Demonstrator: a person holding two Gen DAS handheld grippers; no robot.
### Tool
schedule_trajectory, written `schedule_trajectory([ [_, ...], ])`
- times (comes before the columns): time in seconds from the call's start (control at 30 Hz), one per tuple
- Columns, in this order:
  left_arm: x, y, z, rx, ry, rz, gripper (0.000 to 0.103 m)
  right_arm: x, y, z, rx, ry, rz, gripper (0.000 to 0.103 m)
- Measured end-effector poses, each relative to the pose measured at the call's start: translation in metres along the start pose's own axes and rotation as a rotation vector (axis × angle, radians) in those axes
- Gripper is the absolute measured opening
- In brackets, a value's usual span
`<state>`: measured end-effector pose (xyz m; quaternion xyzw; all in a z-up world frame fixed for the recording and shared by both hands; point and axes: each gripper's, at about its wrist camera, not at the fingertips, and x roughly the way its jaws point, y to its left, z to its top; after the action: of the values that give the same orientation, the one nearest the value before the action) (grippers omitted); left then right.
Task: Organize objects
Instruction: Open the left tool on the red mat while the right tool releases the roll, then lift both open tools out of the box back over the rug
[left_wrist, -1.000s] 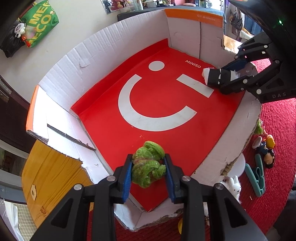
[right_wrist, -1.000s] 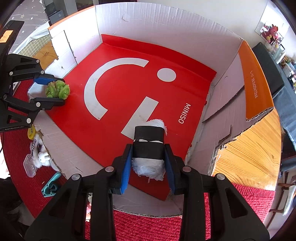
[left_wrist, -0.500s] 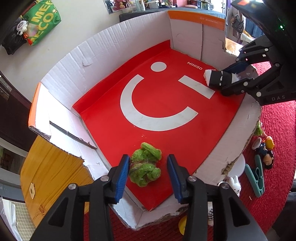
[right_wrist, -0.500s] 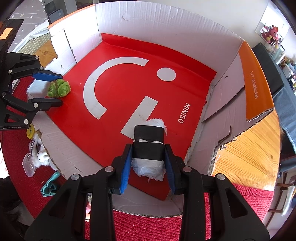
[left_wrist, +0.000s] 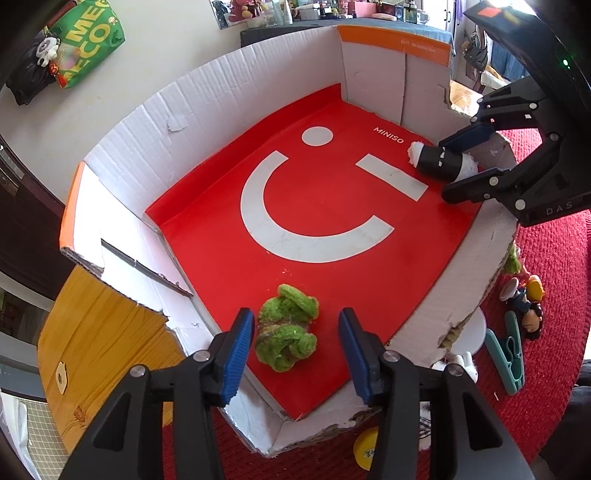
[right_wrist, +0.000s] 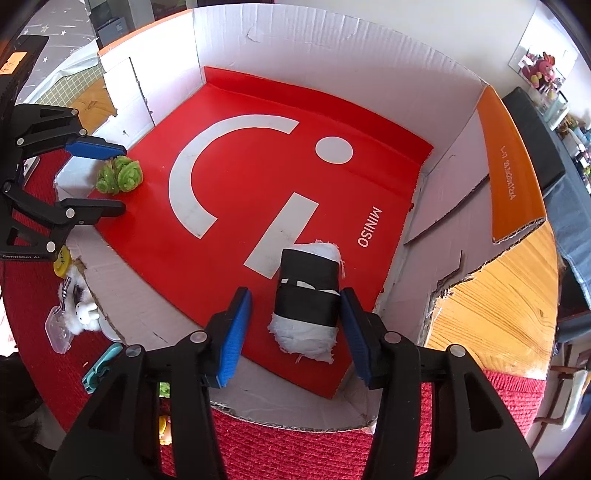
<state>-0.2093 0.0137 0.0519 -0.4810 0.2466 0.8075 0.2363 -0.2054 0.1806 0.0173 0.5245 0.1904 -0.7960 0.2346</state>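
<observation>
A green fuzzy toy (left_wrist: 287, 328) lies on the red floor of the open cardboard box (left_wrist: 184, 110) near its front corner; it also shows in the right wrist view (right_wrist: 119, 175). My left gripper (left_wrist: 295, 343) is open around it, pads apart from it. A white fluffy roll with a black band (right_wrist: 308, 300) lies on the red floor by the MINISO print; it also shows in the left wrist view (left_wrist: 441, 162). My right gripper (right_wrist: 295, 332) is open around it, the right pad close to the band.
Outside the box on the red rug lie a small white bunny toy (right_wrist: 85, 313), a teal clip (left_wrist: 508, 360), small figurines (left_wrist: 526, 299) and a yellow disc (left_wrist: 365, 446). A wooden tabletop (right_wrist: 495, 314) borders the box. The box walls are torn at the edges.
Both grippers have opened. The left one let go of the green toy first, the right one then let go of the roll; both objects now rest on the box floor.
</observation>
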Motion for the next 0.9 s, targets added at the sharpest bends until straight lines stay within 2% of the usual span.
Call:
schedule_trajectory([
  [0.47,0.005,-0.002,0.007,-0.023,-0.028,-0.002,0.050,-0.014,-0.005,-0.012,0.027,-0.035,-0.002,0.049],
  [0.77,-0.017,0.001,0.010,-0.099,-0.116,-0.007,0.050,-0.047,-0.012,-0.008,0.075,-0.137,0.006,0.054],
  [0.8,-0.020,0.001,0.010,-0.110,-0.128,-0.008,0.050,-0.054,-0.014,0.006,0.080,-0.148,0.007,0.056],
  [0.9,-0.037,0.001,0.000,-0.135,-0.164,-0.001,0.050,-0.068,-0.009,0.008,0.096,-0.195,0.007,0.061],
])
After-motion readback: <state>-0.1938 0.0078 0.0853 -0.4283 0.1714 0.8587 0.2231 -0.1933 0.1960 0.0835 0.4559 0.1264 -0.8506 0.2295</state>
